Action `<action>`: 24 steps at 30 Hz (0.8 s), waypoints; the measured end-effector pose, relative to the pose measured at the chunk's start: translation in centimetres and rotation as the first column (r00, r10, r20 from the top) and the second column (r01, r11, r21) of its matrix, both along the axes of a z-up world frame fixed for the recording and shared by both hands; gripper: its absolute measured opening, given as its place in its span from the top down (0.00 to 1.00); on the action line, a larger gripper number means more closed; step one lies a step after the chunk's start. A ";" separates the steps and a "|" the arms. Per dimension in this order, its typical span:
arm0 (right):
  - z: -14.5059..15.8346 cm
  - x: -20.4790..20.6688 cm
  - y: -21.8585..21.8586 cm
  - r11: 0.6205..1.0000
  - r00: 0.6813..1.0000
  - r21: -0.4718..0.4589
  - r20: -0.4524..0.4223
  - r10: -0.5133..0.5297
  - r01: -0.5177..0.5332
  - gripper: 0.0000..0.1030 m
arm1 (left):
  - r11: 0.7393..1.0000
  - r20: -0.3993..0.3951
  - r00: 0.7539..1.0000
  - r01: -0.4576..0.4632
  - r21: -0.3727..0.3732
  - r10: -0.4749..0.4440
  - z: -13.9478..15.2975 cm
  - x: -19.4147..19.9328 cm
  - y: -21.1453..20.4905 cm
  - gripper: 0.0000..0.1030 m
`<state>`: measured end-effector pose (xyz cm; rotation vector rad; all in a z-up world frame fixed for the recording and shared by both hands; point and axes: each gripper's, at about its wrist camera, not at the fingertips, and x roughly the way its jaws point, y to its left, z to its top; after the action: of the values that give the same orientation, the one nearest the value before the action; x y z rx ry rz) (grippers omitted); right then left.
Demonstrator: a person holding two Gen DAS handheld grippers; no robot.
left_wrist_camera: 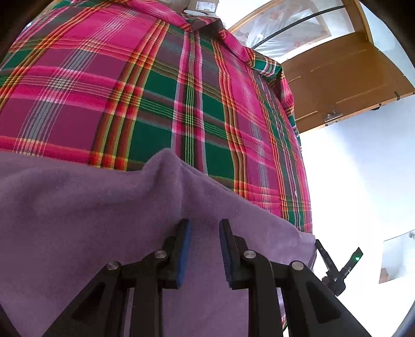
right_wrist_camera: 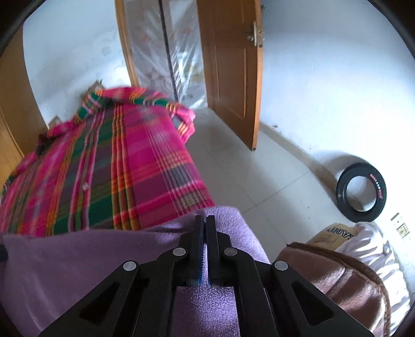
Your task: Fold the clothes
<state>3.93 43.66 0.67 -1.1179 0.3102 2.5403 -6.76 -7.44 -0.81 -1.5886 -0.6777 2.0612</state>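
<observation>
A purple fleece garment (left_wrist_camera: 77, 207) lies on a surface covered by a pink and green plaid cloth (left_wrist_camera: 129, 90). My left gripper (left_wrist_camera: 205, 225) is low over the garment with its blue-padded fingers (left_wrist_camera: 184, 241) apart; a raised fold of fleece runs forward from the gap. In the right wrist view the same purple garment (right_wrist_camera: 77, 254) drapes under my right gripper (right_wrist_camera: 205, 220). Its fingers are pressed together on the garment's far edge, near the plaid cloth (right_wrist_camera: 129, 160). A black part with a green light (left_wrist_camera: 337, 267) shows at the garment's right edge.
An open wooden door (right_wrist_camera: 230, 64) and white tiled floor (right_wrist_camera: 259, 181) lie to the right of the plaid surface. A black tyre (right_wrist_camera: 360, 191) leans on the wall. A brown cushion (right_wrist_camera: 337, 280) and a white bundle (right_wrist_camera: 371, 246) sit at lower right. A cardboard box (left_wrist_camera: 202, 6) stands at the far end.
</observation>
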 end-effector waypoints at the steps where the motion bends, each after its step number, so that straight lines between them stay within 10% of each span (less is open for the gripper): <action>1: 0.0 -0.1 -0.1 1.000 1.000 0.005 0.008 -0.002 0.002 0.94 | 1.000 0.000 1.000 0.001 0.000 -0.001 0.0 0.0 0.0 0.78; 10: 2.5 1.7 -4.2 0.993 0.990 0.025 -0.077 0.116 -0.115 0.75 | 1.000 -0.031 0.999 -0.021 -0.014 0.020 1.1 1.3 -0.7 0.78; 24: -0.3 5.5 -11.9 0.961 0.961 0.033 -0.014 0.275 -0.275 0.74 | 0.999 -0.085 0.996 -0.019 -0.042 0.015 1.6 6.3 -3.9 0.78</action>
<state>9.46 31.75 0.40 -1.1993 0.1253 2.7869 -0.47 -11.31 0.76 -1.5134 -0.6227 2.1557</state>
